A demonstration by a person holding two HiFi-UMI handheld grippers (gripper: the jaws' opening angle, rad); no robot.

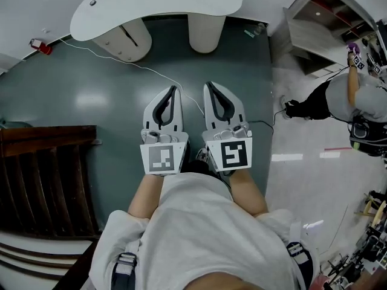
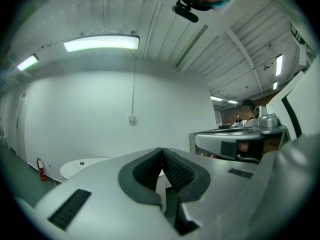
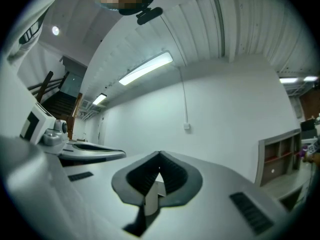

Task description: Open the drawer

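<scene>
I hold both grippers side by side at chest height, pointing level toward a white wall. In the head view my left gripper [image 1: 174,88] and my right gripper [image 1: 208,84] each have their dark-padded jaws closed tip to tip with nothing between them. The left gripper view shows the left gripper [image 2: 161,149] with its pads meeting. The right gripper view shows the same for the right gripper [image 3: 160,153]. I cannot make out a drawer in any view. A white shelf unit [image 1: 314,23] with open compartments stands at the far right, and the right gripper view shows that shelf unit [image 3: 280,156] at its right edge.
A white rounded table [image 1: 157,5] on two pillar legs stands ahead on the dark green floor. A thin cable [image 1: 139,65] runs across the floor to a red extinguisher [image 1: 41,46]. A dark wooden staircase [image 1: 48,180] is at my left. Another person [image 1: 354,101] works at the right.
</scene>
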